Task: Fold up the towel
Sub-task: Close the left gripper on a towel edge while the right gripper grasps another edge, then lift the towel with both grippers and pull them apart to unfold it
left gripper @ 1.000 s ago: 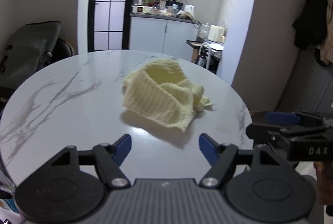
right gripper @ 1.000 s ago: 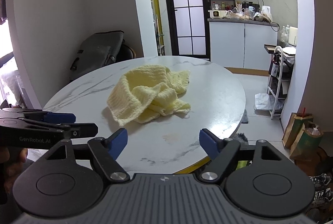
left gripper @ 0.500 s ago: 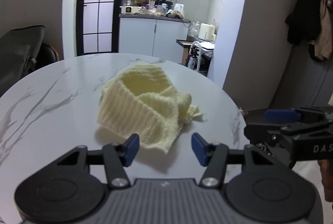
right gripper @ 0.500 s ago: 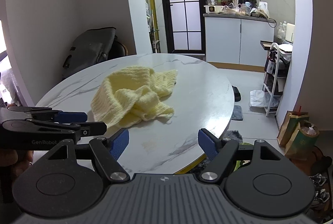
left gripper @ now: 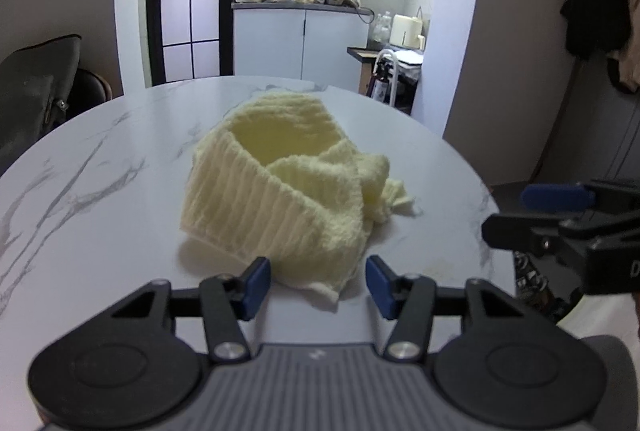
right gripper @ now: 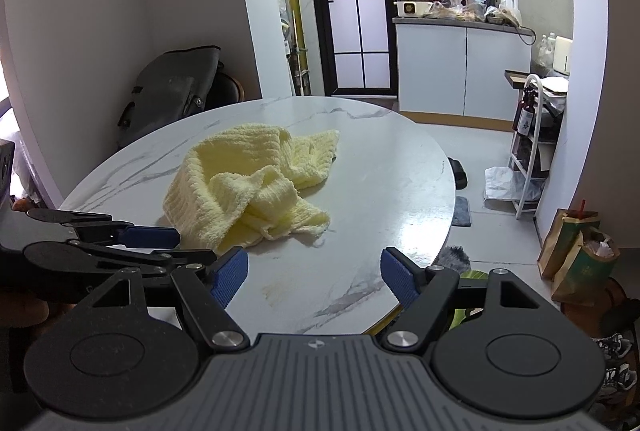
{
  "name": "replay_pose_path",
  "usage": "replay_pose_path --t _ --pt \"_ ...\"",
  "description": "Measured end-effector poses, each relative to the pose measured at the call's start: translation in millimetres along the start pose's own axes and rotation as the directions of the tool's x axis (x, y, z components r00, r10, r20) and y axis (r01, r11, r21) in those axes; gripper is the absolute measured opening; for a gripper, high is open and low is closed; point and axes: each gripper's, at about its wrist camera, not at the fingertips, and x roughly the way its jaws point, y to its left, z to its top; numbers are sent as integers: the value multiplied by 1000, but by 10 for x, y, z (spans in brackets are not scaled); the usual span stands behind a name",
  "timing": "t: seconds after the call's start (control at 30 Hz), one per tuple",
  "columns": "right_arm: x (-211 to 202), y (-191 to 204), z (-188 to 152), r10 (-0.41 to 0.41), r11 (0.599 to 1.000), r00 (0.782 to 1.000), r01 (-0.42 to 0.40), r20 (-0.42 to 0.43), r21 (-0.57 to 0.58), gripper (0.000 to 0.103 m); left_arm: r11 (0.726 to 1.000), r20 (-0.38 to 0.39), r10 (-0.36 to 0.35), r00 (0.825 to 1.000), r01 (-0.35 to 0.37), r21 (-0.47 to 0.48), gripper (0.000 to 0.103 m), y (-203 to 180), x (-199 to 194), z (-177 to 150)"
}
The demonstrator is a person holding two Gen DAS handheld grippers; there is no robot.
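A crumpled pale-yellow towel [left gripper: 280,187] lies in a heap on the round white marble table [left gripper: 100,191]. My left gripper [left gripper: 318,283] is open, its blue pads on either side of the towel's near corner, not closed on it. In the right wrist view the towel [right gripper: 248,183] lies ahead and to the left. My right gripper [right gripper: 314,277] is open and empty over the table's near edge. The left gripper shows in the right wrist view [right gripper: 132,243] at the towel's left edge; the right gripper shows in the left wrist view [left gripper: 560,219] at the right.
The table's right edge [right gripper: 448,199] drops to the floor with a mat and slippers. A grey bag [right gripper: 172,91] rests on a chair behind the table. A white rack [right gripper: 532,147] and paper bags [right gripper: 576,251] stand at the right. Kitchen cabinets [left gripper: 300,43] are behind.
My left gripper has moved forward to the towel, and its pads now flank the near corner. My right gripper has moved a little closer to the table. The towel has not moved.
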Motion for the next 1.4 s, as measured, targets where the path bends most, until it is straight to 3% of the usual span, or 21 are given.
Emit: replay_pose_path --t 0.13,0.17,0.2,0.27,0.63,0.97,1.4 --pt "56 -7 18 7 1000 1000 -7 -11 -3 78 1000 3 -6 1000 6 5 53 17 22 8" --pt "72 -4 25 8 1000 1000 -8 -12 -6 78 1000 4 -6 1000 6 6 42 23 27 10" --pt "93 -1 33 9 1000 1000 -10 -14 -8 78 1000 4 -7 1000 7 7 24 26 31 13" --pt "127 3 43 13 1000 1000 -13 -18 -10 78 1000 -5 -23 1000 23 -10 7 67 37 25" --pt "303 63 95 32 999 999 -33 -37 -31 78 995 45 -67 997 70 -66 5 227 -268 173" --pt "460 157 147 41 997 998 -44 -57 -60 78 989 113 -6 994 23 -146 4 543 -564 257" --pt "664 280 214 52 993 995 -60 -83 -97 78 979 235 91 968 -44 -199 4 873 -1025 519"
